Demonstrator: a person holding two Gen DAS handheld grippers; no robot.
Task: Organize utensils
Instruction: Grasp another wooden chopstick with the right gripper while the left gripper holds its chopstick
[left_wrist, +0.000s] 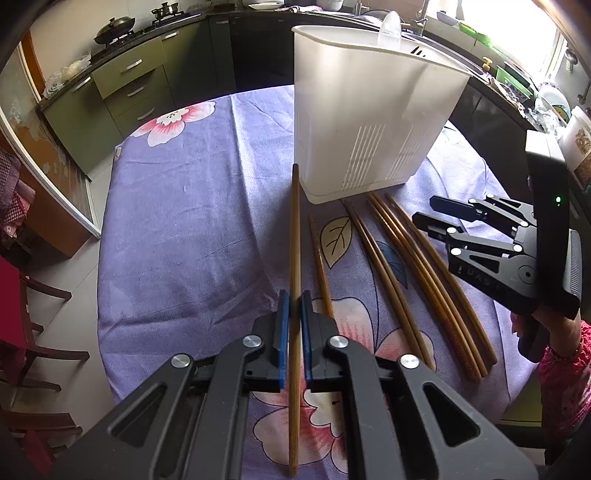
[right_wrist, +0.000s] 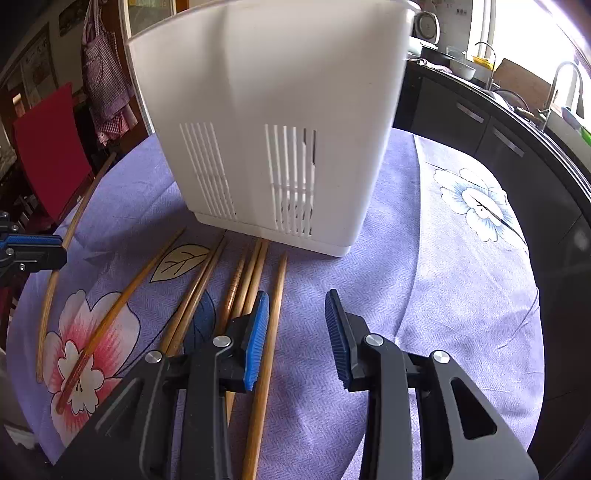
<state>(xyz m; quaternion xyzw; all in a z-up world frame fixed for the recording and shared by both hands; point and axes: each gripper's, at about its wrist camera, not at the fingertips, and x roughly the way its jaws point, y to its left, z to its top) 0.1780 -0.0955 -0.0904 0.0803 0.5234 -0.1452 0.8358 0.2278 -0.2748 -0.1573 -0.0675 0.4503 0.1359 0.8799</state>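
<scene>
Left gripper (left_wrist: 294, 317): its blue pads are closed down to a narrow slot with one chopstick (left_wrist: 294, 258) running lengthwise between them. The pads look pressed to its sides; the grip appears firm.
Held chopstick: a long brown stick lying along the line of the fingers. Its far tip reaches the near left corner of the utensil holder (left_wrist: 365, 122); its near end passes under the gripper body. Whether it is lifted off the cloth or resting on it cannot be told.
Right gripper (right_wrist: 297, 332): jaws spread wide with nothing between them. It hangs above the tabletop (right_wrist: 443, 295), just right of the loose chopsticks (right_wrist: 255, 280). One stick runs directly beneath its left finger. In the left wrist view the same gripper (left_wrist: 428, 218) shows at the right edge, pointing toward the sticks.
Utensil holder: a white plastic bin with slotted vents low on its walls. It stands upright on the tabletop, just beyond the tips of the sticks.
Loose chopsticks: several brown sticks fanned on the cloth (left_wrist: 177, 221) in front of the holder, tips toward it. A single one (left_wrist: 320, 266) lies just right of the held stick; the others bunch farther right.
Cloth: purple with pink and white flower prints and a leaf print, covering the tabletop.
Surroundings: kitchen cabinets (left_wrist: 125, 85) and a counter behind.
</scene>
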